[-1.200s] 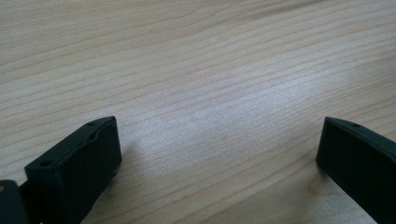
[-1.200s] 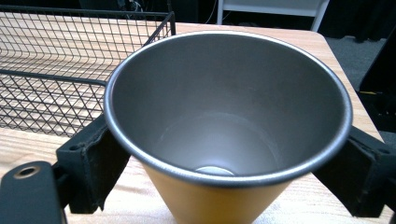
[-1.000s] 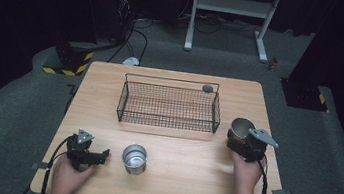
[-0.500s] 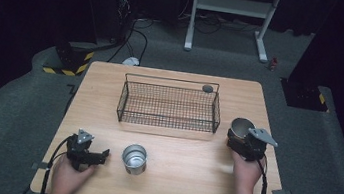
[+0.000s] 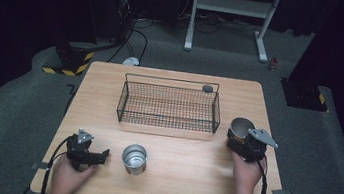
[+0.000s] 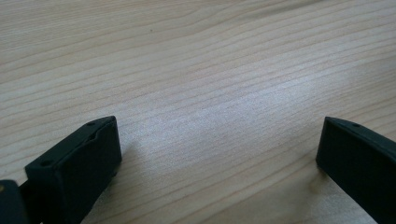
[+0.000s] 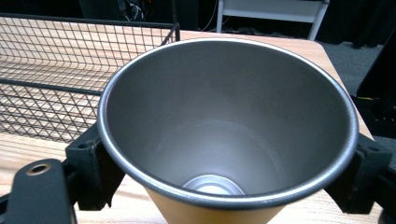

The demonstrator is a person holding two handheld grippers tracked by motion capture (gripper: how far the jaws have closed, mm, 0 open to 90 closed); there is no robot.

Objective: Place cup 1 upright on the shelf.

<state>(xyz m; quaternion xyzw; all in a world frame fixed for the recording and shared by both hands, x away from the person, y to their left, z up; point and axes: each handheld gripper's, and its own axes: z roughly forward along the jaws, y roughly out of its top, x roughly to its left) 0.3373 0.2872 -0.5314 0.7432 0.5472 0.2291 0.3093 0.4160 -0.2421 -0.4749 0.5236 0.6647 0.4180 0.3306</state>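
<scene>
My right gripper (image 5: 239, 135) is shut on a steel cup (image 5: 241, 127) at the right side of the table, just right of a black wire basket (image 5: 169, 105). In the right gripper view the cup (image 7: 229, 130) stands upright between the jaws and its inside is empty. A second steel cup (image 5: 134, 158) stands upright near the front middle of the table. My left gripper (image 5: 103, 154) rests low at the front left, open, pointing right toward that cup with a gap between them. In the left gripper view only bare wood lies between its fingers (image 6: 79, 163).
The basket is empty and sits at the middle back of the wooden table (image 5: 179, 178). A small dark round object (image 5: 207, 88) lies by the basket's far right corner. Beyond the table are cables, a white desk frame (image 5: 231, 14) and dark floor.
</scene>
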